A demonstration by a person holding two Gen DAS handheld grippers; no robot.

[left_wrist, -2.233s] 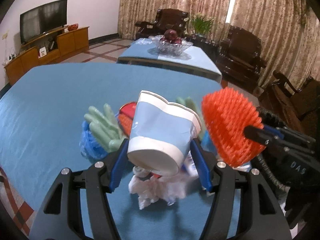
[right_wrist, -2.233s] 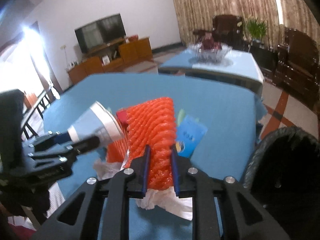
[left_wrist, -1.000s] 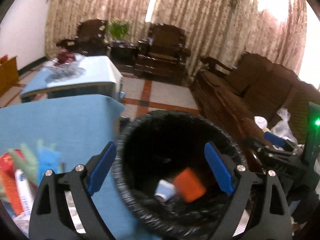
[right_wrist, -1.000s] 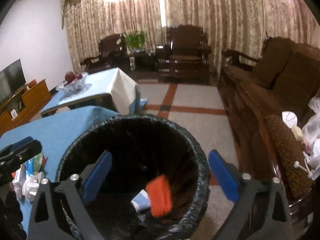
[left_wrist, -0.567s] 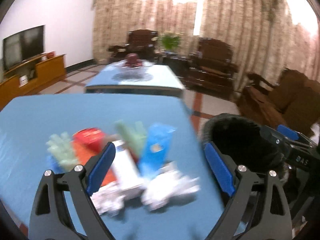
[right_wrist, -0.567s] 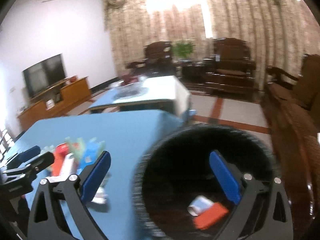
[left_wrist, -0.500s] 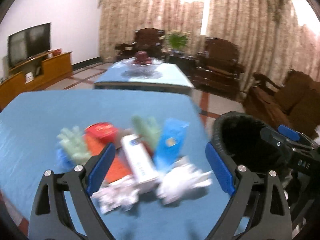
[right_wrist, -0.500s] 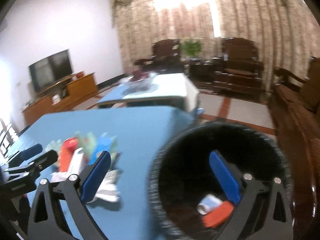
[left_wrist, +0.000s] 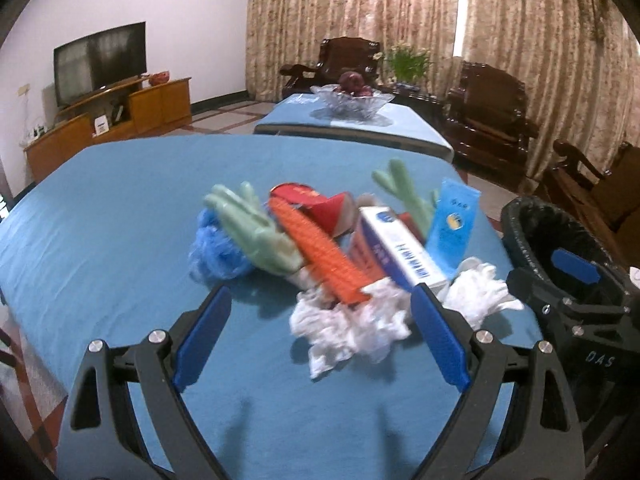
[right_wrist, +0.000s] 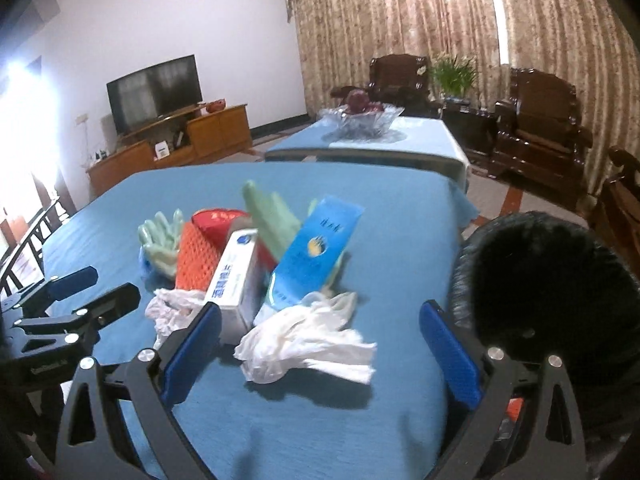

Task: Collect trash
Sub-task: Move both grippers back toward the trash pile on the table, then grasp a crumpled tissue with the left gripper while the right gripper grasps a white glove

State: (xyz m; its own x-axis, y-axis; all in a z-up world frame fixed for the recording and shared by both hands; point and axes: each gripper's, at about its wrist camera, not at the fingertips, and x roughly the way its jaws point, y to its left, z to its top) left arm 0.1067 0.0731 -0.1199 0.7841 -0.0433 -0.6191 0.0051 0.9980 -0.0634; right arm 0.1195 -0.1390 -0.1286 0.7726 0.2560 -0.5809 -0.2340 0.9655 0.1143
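Lying just ahead of both wide-open, empty hand-held grippers (left_wrist: pixel 320 340) (right_wrist: pixel 320 344): trash pile (left_wrist: pixel 344 248).

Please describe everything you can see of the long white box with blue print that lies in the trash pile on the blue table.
The white box is a long, narrow carton, apparently thin cardboard, with blue characters along one side and a blue mark near its far end. It looks closed and undamaged. It lies tilted on the pile, its near end low on the crumpled white plastic. The orange mesh piece lies against one side, the blue packet beside the other. Neither gripper touches it.
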